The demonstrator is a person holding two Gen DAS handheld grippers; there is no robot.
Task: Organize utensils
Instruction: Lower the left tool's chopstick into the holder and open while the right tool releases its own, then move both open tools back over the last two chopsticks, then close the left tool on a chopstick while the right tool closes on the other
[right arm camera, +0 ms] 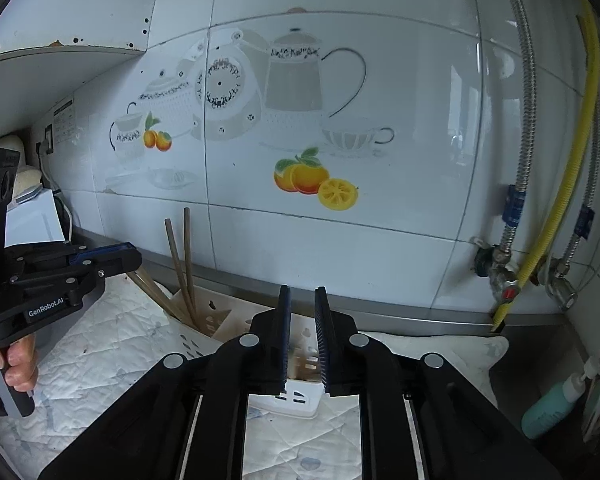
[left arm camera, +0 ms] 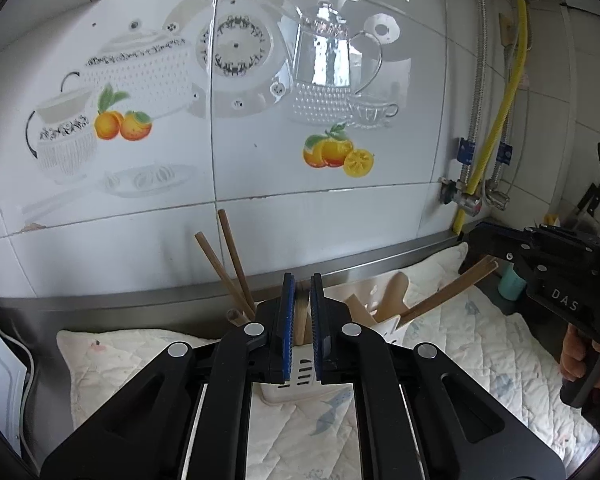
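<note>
Caddy: The white slotted plastic utensil caddy (left arm camera: 296, 384) stands on the pale quilted mat (left arm camera: 480, 340) at the foot of the tiled wall (left arm camera: 340, 216), dead ahead of both cameras at 12 o'clock.
Held stick: A light-brown wooden chopstick (left arm camera: 300, 312) rises between your left pads, its lower end over the caddy, apparently gripped near the top so it can drop in upright.
Left gripper: Your left gripper (left arm camera: 302, 292) is clenched on that chopstick. In the right wrist view it sits at 9 o'clock.
Right gripper: Your right gripper (right arm camera: 302, 300) shows a narrow gap with only the caddy visible through it, so it is released and carrying nothing.
Sorted sticks: Two darker wooden chopsticks (left arm camera: 236, 264) already stand in the caddy's 11 o'clock corner, leaning on its wall.
Leaning pair: A pale pair of chopsticks (left arm camera: 448, 294) slants out toward 2 o'clock, tops near the right gripper's tip. Contact cannot be told.
Spatula: A pale wooden spatula (left arm camera: 392, 292) rests in the caddy at 1 o'clock.
</note>
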